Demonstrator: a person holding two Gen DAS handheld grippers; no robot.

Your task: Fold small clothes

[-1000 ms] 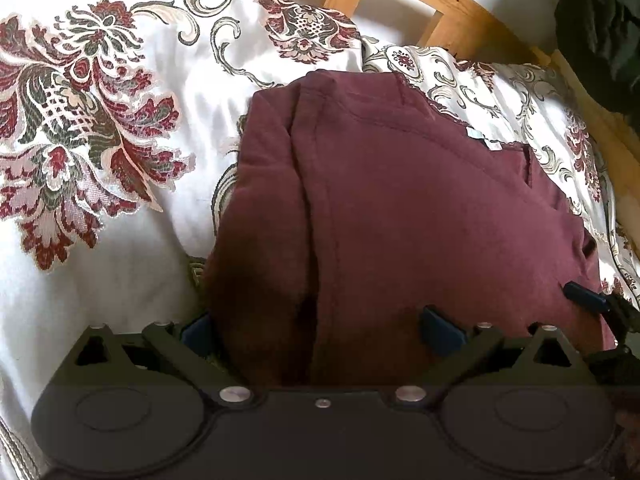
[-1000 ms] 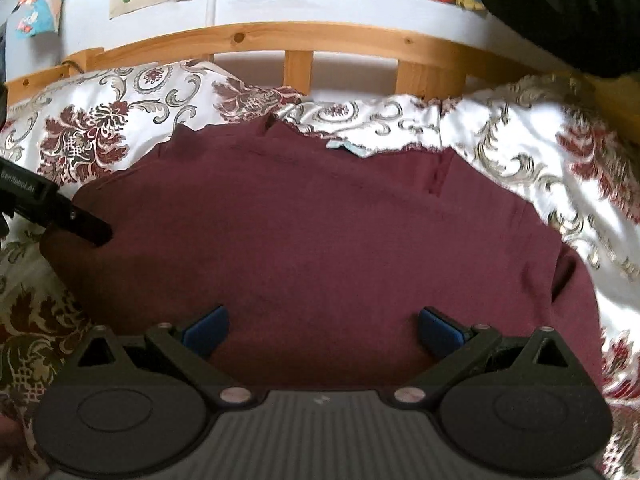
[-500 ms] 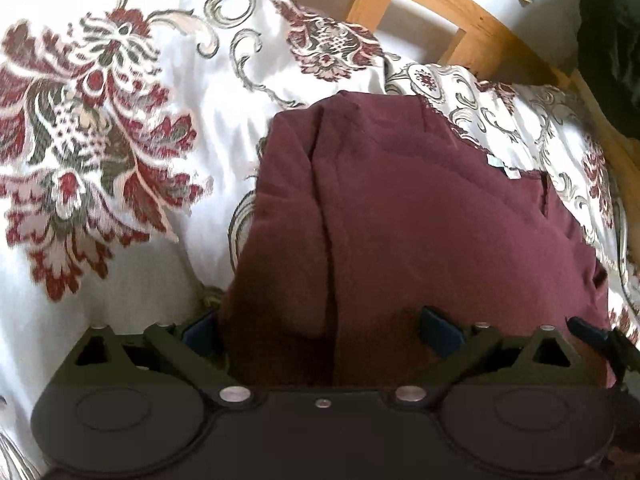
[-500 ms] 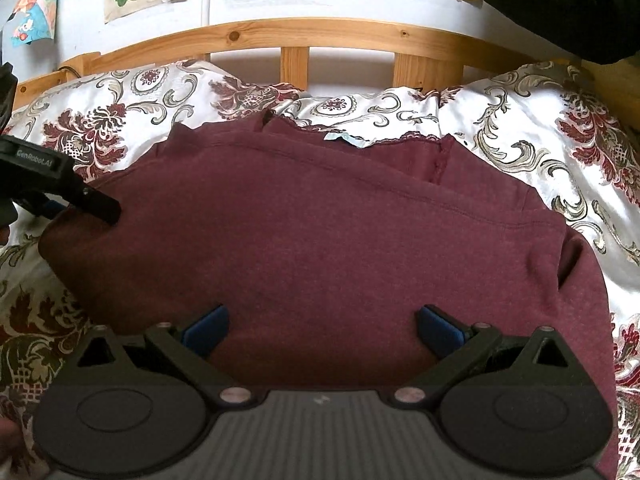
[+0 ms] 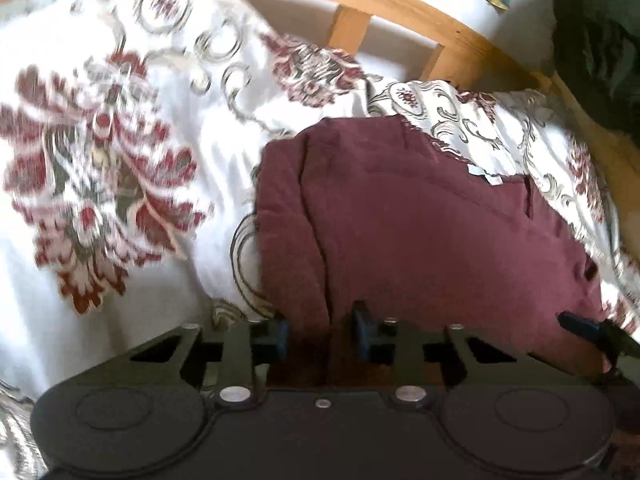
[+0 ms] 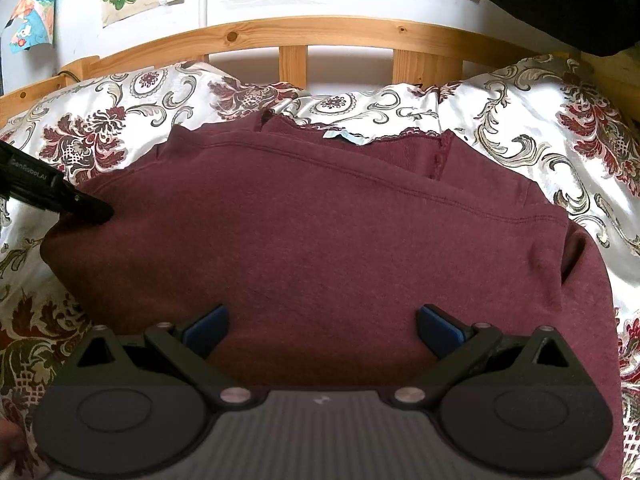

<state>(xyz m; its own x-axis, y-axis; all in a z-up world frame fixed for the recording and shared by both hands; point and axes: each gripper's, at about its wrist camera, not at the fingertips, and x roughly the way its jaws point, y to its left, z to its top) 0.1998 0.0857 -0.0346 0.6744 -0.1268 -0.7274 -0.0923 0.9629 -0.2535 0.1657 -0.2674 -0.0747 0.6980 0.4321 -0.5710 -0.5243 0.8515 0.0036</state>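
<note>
Left wrist view: close, angled down from the maroon garment's (image 5: 420, 220) left edge.
Right wrist view: close, facing the headboard (image 6: 296, 36).
Shared: garment, bedspread (image 6: 540, 120), headboard.

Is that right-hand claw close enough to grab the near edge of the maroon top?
Probably yes. The right gripper hangs open directly over the maroon top, its near hem between the spread fingers, and nothing lies in the way. The left gripper is closing on the left edge.

The floral bedspread (image 5: 104, 168) smears with blur; the maroon garment's (image 6: 320, 248) near hem hides behind the grippers.
</note>
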